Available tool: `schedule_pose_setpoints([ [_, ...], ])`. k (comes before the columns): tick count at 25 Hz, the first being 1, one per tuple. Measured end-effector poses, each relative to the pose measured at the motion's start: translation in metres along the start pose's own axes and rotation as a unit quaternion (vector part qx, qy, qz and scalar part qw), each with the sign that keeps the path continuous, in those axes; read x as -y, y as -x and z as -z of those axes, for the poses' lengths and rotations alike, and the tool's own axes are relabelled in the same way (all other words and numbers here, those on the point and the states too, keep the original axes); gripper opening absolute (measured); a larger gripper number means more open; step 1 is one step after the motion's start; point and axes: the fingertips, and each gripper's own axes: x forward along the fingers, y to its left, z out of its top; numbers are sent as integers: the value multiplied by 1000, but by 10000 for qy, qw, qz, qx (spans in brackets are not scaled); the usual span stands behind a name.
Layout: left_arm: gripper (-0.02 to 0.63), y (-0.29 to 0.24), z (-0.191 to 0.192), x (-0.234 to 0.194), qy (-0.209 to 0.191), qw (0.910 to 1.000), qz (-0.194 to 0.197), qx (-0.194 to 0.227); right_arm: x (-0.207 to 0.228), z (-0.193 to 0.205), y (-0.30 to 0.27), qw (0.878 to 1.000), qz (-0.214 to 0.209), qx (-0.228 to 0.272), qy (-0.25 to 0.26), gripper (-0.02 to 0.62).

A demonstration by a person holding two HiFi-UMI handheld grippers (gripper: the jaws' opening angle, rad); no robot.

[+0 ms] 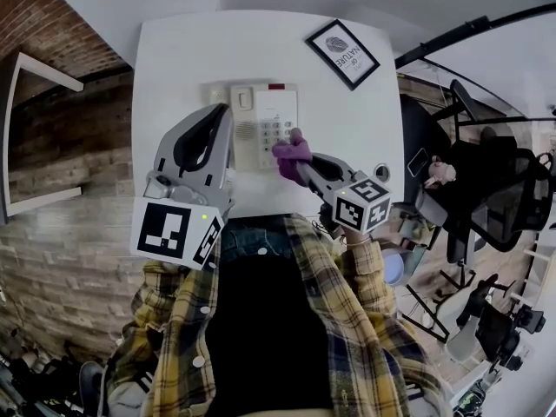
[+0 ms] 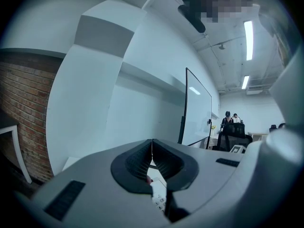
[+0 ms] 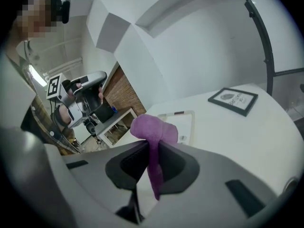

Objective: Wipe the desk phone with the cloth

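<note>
A beige desk phone lies in the middle of the white desk, keypad on its right half. My right gripper is shut on a purple cloth, whose bunched end rests at the keypad's right edge. In the right gripper view the cloth sticks up between the closed jaws, with the phone just beyond. My left gripper hovers over the handset side of the phone with its jaws closed and nothing between them. In the left gripper view a bit of the keypad shows below the closed jaws.
A black-framed picture lies at the desk's far right corner and shows as the picture in the right gripper view. A round cable hole sits near the desk's right edge. A person and office chairs are to the right; brick wall on the left.
</note>
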Motion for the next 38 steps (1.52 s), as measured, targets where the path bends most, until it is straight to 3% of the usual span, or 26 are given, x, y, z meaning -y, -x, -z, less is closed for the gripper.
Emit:
schedule_pose_setpoints([
  [9,16,3,-8,4,-75,9999,11,98,-36,-91,19,9925,-260,901,783,59],
  [21,16,5,-19,11,-102,9997,101,204,-94,-176,46,9663,-521,2007,1528,60],
  [28,17,6,-20,16,-120,9994,214,223,-113,-193,57,9522,-377,2444,1794,59],
  [38,16,5,-23,17,-114,9992,304,240,-117,-189,56,9537,-260,2392,1806,58],
])
